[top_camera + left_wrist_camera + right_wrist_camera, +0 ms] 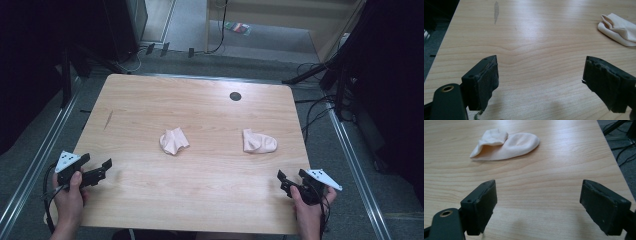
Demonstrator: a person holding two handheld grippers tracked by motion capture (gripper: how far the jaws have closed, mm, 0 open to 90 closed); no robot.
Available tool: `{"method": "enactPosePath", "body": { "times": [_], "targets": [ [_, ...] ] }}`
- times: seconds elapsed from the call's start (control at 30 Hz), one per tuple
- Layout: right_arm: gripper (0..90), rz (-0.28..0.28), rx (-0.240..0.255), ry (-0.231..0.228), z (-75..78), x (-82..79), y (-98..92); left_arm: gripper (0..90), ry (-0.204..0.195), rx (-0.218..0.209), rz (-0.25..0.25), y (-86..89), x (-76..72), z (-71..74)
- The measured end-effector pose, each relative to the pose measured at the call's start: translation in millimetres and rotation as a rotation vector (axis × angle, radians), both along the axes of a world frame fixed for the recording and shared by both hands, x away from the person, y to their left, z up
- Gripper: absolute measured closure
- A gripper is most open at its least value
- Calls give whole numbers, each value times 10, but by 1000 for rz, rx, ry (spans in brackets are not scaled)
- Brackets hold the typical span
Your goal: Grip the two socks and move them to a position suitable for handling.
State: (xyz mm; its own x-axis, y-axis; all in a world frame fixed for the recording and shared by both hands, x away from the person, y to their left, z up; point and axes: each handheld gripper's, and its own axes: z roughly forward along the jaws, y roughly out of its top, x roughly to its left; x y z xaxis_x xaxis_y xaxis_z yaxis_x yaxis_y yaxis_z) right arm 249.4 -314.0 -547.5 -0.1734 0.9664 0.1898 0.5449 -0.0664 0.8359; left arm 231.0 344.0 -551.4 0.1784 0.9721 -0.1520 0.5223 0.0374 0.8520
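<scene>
Two pale pink socks lie on the wooden table (200, 185). One crumpled sock (173, 141) sits near the middle and appears at the upper right of the left gripper view (619, 30). The other sock (258, 141) lies to the right, cuff folded over, and lies ahead in the right gripper view (505, 144). My left gripper (104, 167) hovers at the table's front left corner, open and empty (540, 80). My right gripper (286, 181) is at the front right corner, jaws wide apart with nothing between them (537, 205). Both are well short of the socks.
A dark round cable hole (235, 96) sits near the table's far edge. A grey scuff (108, 120) marks the left side of the top (496, 11). Cables and dark stands (330, 75) lie on the floor around the table.
</scene>
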Motion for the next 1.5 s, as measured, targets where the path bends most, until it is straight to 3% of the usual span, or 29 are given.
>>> {"method": "enactPosePath", "body": {
  "times": [0.27, 0.4, 0.53, 0.6, 0.93, 1.0, 1.03, 1.23, 1.43, 1.5],
  "targets": [
    [139, 24, 2, -36, 74, -9, 103, 135, 1, -3, -1, -3, 6, -1],
    [138, 63, 23, -64, 188, 5, 325, 135, 0, -2, 0, -3, 2, 0],
    [140, 88, -6, -74, 259, 69, 488, 136, -1, -4, -2, -1, 1, 0],
    [150, 97, -29, -65, 279, 137, 566, 135, -4, -5, -4, 3, 0, 0],
    [250, 84, -42, -32, 359, 506, 786, 136, 0, -10, -2, 11, 3, -1],
    [267, 71, -43, -1, 364, 626, 817, 135, 1, -11, -2, 11, 2, 0],
    [270, 60, -49, 36, 338, 745, 838, 136, 1, -12, -2, 12, 3, 0],
    [249, 16, -83, 98, 212, 1006, 863, 136, 2, -12, -1, 12, 5, -1],
    [232, -30, -170, 129, 63, 1138, 890, 136, 3, -11, -3, 13, 4, 0],
    [241, -30, -169, 145, 18, 1150, 878, 136, 3, -11, -4, 13, 3, 0]
  ]
}}
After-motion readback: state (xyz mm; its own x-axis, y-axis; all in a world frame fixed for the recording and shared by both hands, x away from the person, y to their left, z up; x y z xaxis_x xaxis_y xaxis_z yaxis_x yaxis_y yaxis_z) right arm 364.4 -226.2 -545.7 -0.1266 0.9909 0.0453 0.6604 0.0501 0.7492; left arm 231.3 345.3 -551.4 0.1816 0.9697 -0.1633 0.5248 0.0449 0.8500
